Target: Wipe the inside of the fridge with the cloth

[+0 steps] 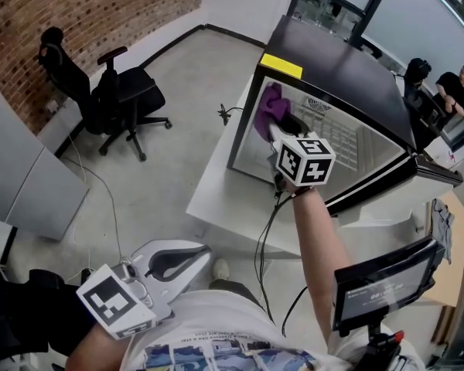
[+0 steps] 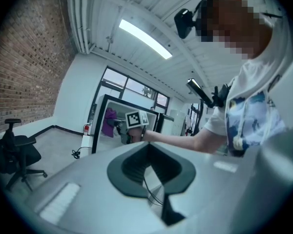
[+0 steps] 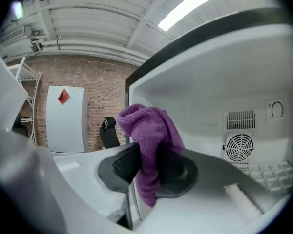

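Right gripper (image 3: 147,168) clamps hard on the purple cloth (image 3: 150,135), its bunched end leading into the fridge (image 1: 334,66) by the upper-left inner corner, seemingly ready to rub; left gripper (image 1: 172,262) hangs low, jaws together, empty, out of the way

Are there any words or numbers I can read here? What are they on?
No text can be read for sure.
Screen: pale writing, too blurred to read.
Yellow label on the fridge: no print shows.
Red sign on the cabinet: too small to read.
Right cube and left cube: black-and-white squares, no letters.
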A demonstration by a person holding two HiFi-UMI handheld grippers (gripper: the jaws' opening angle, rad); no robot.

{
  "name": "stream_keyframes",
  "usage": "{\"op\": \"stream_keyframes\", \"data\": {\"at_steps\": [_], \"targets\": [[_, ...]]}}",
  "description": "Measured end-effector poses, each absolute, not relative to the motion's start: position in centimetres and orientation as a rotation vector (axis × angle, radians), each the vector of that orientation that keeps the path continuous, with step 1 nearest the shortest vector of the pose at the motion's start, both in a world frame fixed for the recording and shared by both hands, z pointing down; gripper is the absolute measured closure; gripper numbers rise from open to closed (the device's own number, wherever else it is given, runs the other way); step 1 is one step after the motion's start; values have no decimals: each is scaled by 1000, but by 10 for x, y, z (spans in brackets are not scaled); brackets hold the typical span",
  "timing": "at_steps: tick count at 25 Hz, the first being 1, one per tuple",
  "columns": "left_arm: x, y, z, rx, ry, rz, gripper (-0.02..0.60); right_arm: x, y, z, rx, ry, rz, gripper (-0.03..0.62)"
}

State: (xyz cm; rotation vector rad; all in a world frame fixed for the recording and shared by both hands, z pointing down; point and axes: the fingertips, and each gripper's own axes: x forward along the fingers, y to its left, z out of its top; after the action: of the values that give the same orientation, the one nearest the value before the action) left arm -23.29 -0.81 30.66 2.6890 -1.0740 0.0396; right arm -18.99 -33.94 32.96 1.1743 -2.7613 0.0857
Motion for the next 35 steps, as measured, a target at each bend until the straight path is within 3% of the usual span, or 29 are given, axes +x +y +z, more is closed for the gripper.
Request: {"op": "stream_keyframes", "data": {"at_steps": [8,25,35], "targets": [[-234,16,310,2694,-1001,39,575,-176,-295,324,1239,-2758,99,516],[-168,8,313,2804,-622,47,575,52,-260,306,1954,-2309,25,516],[-166,-22,313,2799,-648,61,575,96,-301,310,2189,-2101,31,516]]}}
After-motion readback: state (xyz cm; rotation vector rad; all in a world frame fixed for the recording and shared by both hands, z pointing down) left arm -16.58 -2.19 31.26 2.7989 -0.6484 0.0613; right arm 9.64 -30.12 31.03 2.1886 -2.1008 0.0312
